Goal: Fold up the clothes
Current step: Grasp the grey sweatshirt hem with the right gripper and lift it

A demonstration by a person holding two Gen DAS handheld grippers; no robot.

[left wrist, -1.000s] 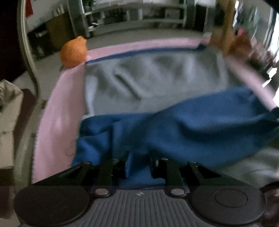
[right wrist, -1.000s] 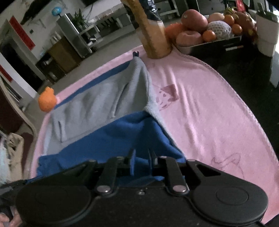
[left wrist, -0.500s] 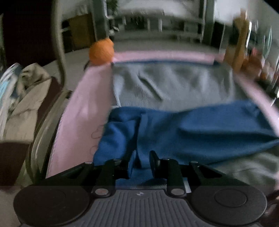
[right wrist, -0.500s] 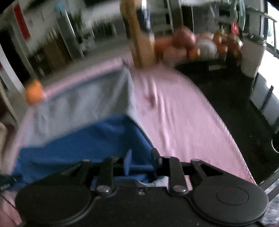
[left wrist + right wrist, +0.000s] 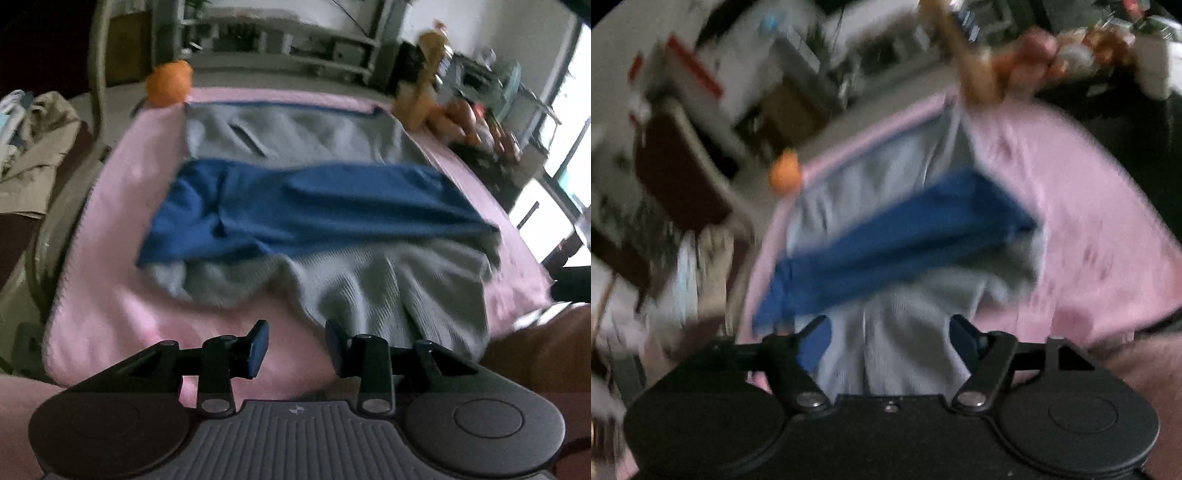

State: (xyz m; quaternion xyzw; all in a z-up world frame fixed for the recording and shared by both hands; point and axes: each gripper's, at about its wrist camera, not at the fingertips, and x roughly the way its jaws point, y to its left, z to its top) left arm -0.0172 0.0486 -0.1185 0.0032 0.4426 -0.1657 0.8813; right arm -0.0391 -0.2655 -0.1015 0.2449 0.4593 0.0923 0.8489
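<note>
Left fingers and right fingers are both opening, gripping nothing, the grey-and-blue garment lying just ahead on the pink-covered desk; fold released, next move calls for regripping an edge

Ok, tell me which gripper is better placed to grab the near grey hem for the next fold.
Right, probably. The right gripper has its opening jaws straddling the grey garment, cloth between them but not pinched. The left gripper, jaws also opening, sits over bare pink blanket, beside the hem.
</note>
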